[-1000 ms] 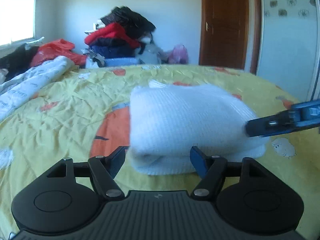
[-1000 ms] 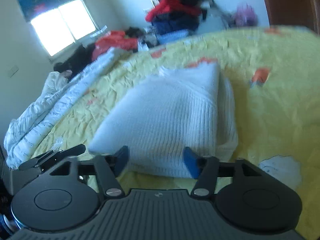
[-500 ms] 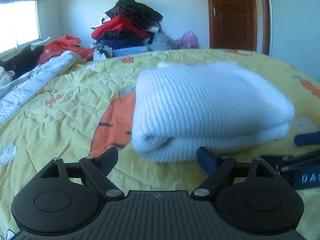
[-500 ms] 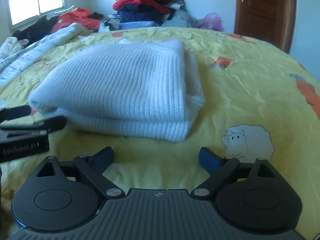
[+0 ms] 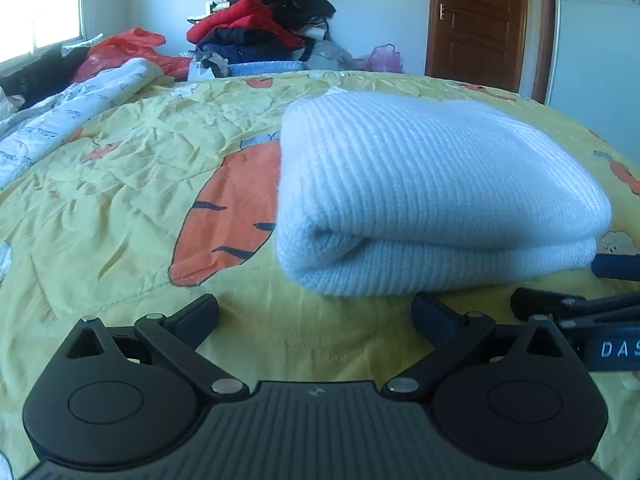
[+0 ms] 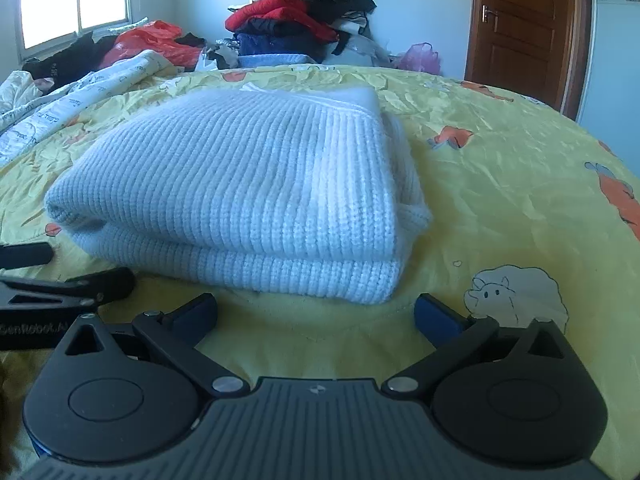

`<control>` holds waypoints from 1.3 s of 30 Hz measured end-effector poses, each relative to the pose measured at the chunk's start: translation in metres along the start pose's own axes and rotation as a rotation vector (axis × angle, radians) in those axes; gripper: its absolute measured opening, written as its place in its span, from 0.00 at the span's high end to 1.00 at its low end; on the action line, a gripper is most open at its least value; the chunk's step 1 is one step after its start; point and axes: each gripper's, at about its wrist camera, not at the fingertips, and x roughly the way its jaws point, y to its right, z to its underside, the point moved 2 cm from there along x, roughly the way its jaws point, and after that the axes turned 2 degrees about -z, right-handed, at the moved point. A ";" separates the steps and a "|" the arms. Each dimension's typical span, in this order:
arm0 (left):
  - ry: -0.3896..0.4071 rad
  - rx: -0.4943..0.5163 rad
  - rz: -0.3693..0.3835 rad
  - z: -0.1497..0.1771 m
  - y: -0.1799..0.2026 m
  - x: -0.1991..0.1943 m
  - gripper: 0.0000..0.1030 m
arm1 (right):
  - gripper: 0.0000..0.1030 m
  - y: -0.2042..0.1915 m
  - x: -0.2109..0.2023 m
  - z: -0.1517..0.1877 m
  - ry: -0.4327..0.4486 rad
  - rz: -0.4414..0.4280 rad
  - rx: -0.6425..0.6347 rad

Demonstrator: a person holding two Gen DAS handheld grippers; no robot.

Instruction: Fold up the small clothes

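A white ribbed knit garment (image 5: 420, 184) lies folded in two layers on the yellow carrot-print bedcover (image 5: 120, 200). My left gripper (image 5: 316, 312) sits low in front of its near fold; its jaws are opening and only bedcover shows between them. In the right wrist view the same garment (image 6: 248, 184) lies just beyond my right gripper (image 6: 316, 312), whose jaws are also opening with nothing between them. Each gripper shows at the edge of the other's view: right fingers (image 5: 616, 266), left fingers (image 6: 80, 284).
A tall pile of red, black and blue clothes (image 5: 260, 28) stands past the bed's far edge. A rolled white printed duvet (image 5: 80, 112) and a red bag (image 5: 128, 48) lie at the far left. A brown door (image 5: 480, 20) is at the back right.
Both grippers dropped toward the bedcover and widened their jaws. The garment's near edge, between the fingers a second ago, now lies free in front of the tips.
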 end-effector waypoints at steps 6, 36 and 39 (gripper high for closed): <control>0.001 0.002 0.001 0.000 0.001 0.000 0.00 | 0.01 -0.001 0.000 0.001 0.007 0.006 0.002; 0.003 0.002 0.003 0.000 0.000 0.001 0.00 | 0.01 -0.003 0.001 0.003 0.013 0.008 -0.002; 0.003 0.002 0.003 0.000 0.000 0.001 0.00 | 0.01 -0.003 0.001 0.002 0.013 0.006 -0.002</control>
